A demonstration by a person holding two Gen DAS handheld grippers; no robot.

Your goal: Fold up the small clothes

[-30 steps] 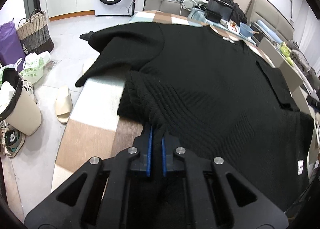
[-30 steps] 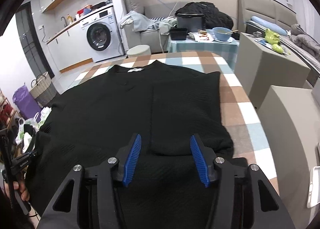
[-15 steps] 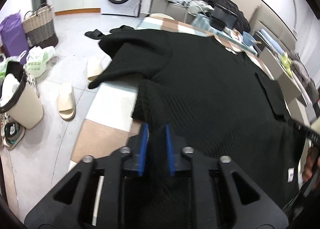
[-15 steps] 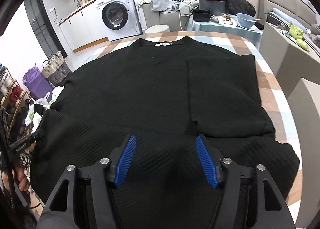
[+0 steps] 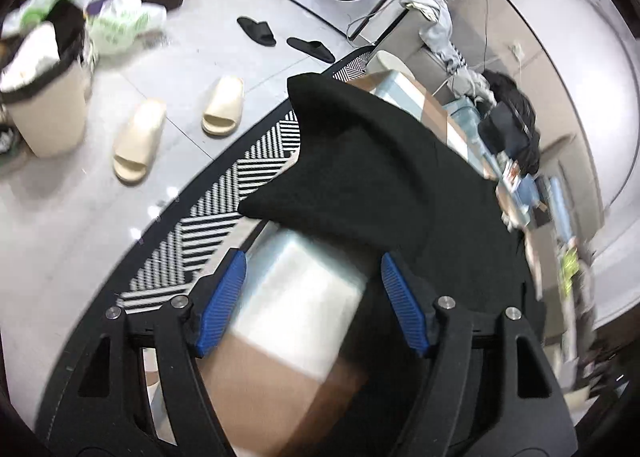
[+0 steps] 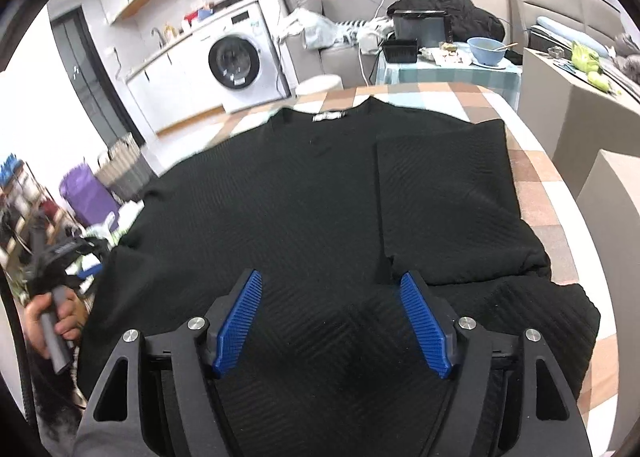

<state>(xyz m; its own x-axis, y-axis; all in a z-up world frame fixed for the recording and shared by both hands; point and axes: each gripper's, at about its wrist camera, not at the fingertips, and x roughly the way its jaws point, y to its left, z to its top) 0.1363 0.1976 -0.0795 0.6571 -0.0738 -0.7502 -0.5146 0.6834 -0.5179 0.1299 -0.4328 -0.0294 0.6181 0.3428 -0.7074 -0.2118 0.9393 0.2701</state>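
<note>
— Where's the sweater?

— Mid-frame on the checked table, soft, floppy knit. My left gripper and right gripper have just been opening, nothing pinched. I'd take the sleeve, upper centre

Bright room light, shiny glare spots on the pale grey tiled floor at nine o'clock; edges bend, smeared blur.

A washer stands at ten o'clock in the right view, a blue bowl at one o'clock on a side table. In the left view, beige slippers lie at ten o'clock beside a bin, black slippers at eleven, a striped rug below them.
</note>
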